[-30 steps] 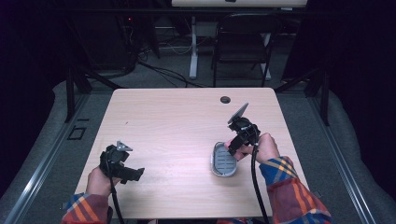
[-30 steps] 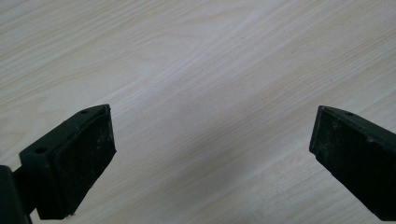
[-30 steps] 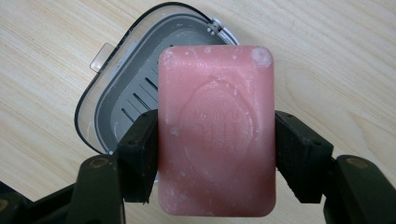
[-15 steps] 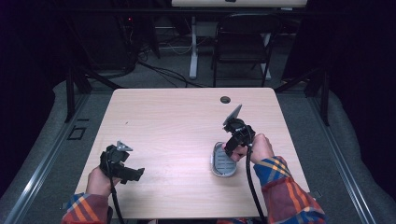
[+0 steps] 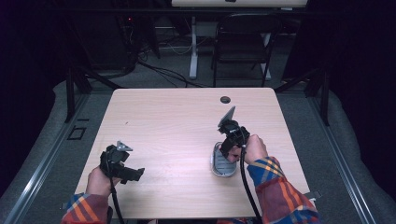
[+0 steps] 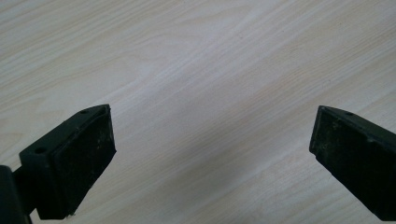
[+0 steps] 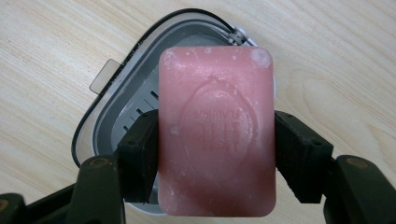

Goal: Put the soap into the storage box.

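Observation:
A pink bar of soap [image 7: 215, 130] with a stamped oval mark is clamped between the two black pads of my right gripper [image 7: 215, 154]. It hangs over a grey soap dish [image 7: 116, 107] with a slotted floor and a clear rim. In the high view the right gripper [image 5: 229, 142] stands above the soap dish [image 5: 223, 164] at the table's right front. My left gripper [image 5: 133, 173] rests near the front left corner, and in the left gripper view its fingers [image 6: 74, 158] stand wide apart over bare wood with nothing between them.
The light wooden table [image 5: 173, 126] has a round dark grommet [image 5: 225, 99] near its far edge. A black folding chair [image 5: 240, 42] and a white desk leg [image 5: 193, 51] stand beyond the table. Dark curtains close both sides.
My right gripper has moved left and toward the front with the soap, now above the soap dish. The left gripper has not moved.

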A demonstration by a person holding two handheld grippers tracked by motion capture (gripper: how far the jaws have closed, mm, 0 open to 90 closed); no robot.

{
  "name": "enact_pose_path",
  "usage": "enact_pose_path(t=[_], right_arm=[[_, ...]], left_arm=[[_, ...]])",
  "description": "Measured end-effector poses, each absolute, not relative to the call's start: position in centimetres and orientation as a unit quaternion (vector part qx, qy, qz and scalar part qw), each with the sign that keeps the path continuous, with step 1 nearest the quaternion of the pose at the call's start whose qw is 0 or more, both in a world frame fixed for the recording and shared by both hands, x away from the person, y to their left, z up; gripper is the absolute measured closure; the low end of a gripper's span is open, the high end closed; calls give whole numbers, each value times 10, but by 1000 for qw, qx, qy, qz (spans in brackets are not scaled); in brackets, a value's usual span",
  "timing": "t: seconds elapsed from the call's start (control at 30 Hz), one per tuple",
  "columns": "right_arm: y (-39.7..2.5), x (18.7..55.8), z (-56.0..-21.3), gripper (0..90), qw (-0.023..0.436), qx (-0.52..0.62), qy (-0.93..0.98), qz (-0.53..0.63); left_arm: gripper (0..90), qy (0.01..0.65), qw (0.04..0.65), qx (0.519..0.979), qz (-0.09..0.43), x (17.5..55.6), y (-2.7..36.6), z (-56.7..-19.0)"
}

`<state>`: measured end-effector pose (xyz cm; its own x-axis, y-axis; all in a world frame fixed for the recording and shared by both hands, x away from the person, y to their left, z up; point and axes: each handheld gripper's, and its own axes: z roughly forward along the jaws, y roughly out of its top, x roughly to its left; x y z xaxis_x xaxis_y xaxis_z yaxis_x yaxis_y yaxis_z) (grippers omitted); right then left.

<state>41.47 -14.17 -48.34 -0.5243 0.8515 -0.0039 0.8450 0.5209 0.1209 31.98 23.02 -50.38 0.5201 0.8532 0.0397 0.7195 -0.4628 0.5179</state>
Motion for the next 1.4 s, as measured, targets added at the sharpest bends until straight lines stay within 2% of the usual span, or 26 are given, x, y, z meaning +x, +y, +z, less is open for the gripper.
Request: enact_pose_path(t=[0.4,0.83,1.1,1.4], right_arm=[[-128,412,-494,370,51,510,857,51],[-132,410,-488,365,24,508,859,49],[-140,404,-482,497,-4,510,856,86],[-145,395,-467,516,11,486,867,109]], left_arm=[[2,467,226,842,148,320,230,-504],[1,467,226,842,147,320,230,-504],[2,467,226,842,147,320,229,-504],[2,466,224,844,144,320,230,-504]])
